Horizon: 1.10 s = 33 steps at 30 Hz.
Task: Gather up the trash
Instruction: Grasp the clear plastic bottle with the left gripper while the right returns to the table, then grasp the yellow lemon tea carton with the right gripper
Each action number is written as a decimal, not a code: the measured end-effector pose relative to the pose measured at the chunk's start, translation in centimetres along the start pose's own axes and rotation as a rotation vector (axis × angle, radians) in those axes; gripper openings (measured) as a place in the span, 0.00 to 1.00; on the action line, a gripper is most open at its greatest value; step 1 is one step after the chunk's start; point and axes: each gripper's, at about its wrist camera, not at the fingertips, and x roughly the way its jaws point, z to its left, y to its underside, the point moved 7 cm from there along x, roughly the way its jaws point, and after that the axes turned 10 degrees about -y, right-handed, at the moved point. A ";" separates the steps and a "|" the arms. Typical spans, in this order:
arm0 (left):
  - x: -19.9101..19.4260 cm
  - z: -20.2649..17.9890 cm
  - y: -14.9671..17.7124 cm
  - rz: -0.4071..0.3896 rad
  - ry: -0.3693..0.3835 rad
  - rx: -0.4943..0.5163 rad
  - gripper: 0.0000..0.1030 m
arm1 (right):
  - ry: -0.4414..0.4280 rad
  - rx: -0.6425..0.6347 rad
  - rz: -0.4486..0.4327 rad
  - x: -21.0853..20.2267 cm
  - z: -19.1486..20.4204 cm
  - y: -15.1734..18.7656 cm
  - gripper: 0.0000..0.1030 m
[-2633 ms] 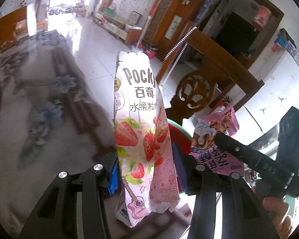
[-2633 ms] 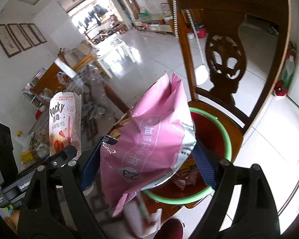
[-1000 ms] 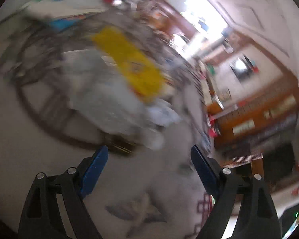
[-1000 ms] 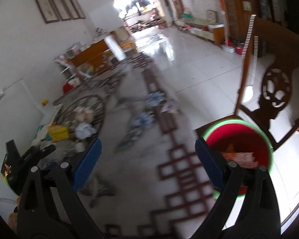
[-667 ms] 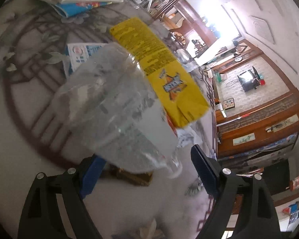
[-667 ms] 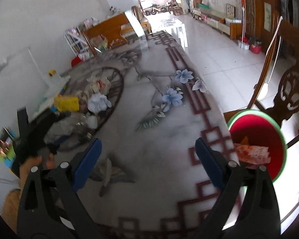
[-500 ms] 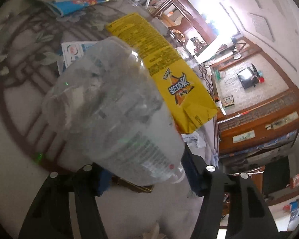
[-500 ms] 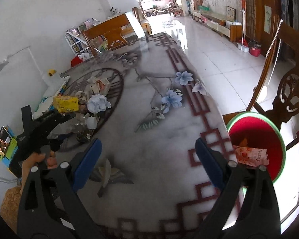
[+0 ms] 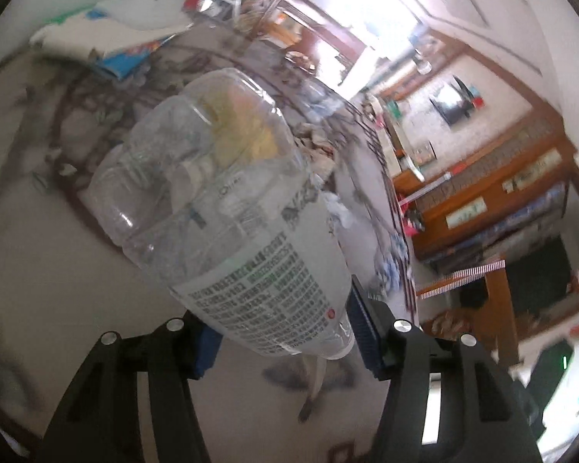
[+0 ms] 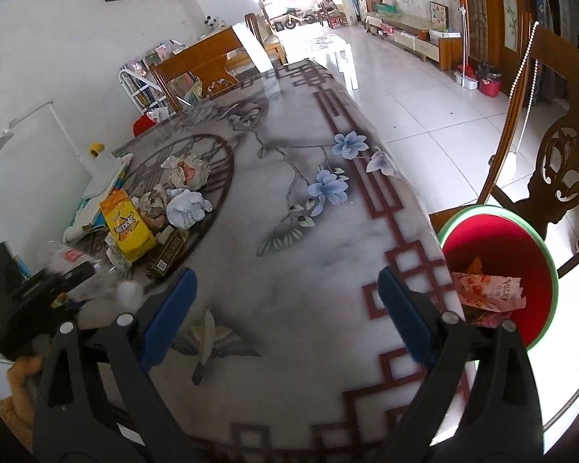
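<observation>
My left gripper (image 9: pixel 280 333) is clamped on a clear bottle (image 9: pixel 227 208), pads on its neck end, the base pointing away from me. The jaws have just been closing, and now stand about half open with the bottle pressed between them. The bottle fills the middle of the left view and hides most of the table behind it; the rest there is smeared by blur, so I can't make out the litter beyond. Its cap end sits low between the fingers and is hard to read.

My right gripper (image 10: pixel 283 310) is wide open with nothing between its pads, only bare table (image 10: pixel 289 270) ahead. To the right of its fingers, off the table edge, a red bin (image 10: pixel 498 243) with a green rim holds a pink Pocky wrapper (image 10: pixel 490 293) — part of the bin is cut off by my right finger. Far left of the fingers lies the trash pile (image 10: pixel 162 208): a yellow bag, crumpled paper, a dark box.
</observation>
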 end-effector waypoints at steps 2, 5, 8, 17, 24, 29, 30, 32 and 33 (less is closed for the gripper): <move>-0.9 0.2 0.8 0.022 0.014 0.030 0.53 | 0.016 -0.001 0.014 0.4 0.0 0.0 0.90; -0.9 1.3 1.6 0.021 -0.001 0.048 0.53 | 0.039 -0.024 0.039 1.5 0.5 -0.1 0.90; 0.6 2.3 2.5 0.047 -0.033 0.026 0.53 | 0.033 -0.080 0.039 2.9 2.1 -0.4 0.90; 3.1 2.4 3.8 0.156 0.070 -0.096 0.54 | -0.153 -0.226 0.105 10.2 13.8 -5.0 0.90; 3.4 2.6 4.1 0.160 0.104 -0.146 0.54 | -0.164 -0.439 0.266 19.2 22.8 -5.7 0.90; 3.5 3.4 4.4 0.164 0.117 -0.180 0.54 | -0.115 -0.591 0.316 23.6 26.1 -3.8 0.90; 3.4 3.6 4.6 0.166 0.121 -0.185 0.54 | -0.097 -0.607 0.334 24.5 26.2 -3.5 0.90; 3.5 3.4 4.6 0.162 0.123 -0.191 0.54 | -0.073 -0.616 0.366 25.8 26.0 -2.9 0.90; 3.4 3.5 4.6 0.155 0.121 -0.198 0.54 | -0.063 -0.616 0.389 26.5 25.8 -2.5 0.90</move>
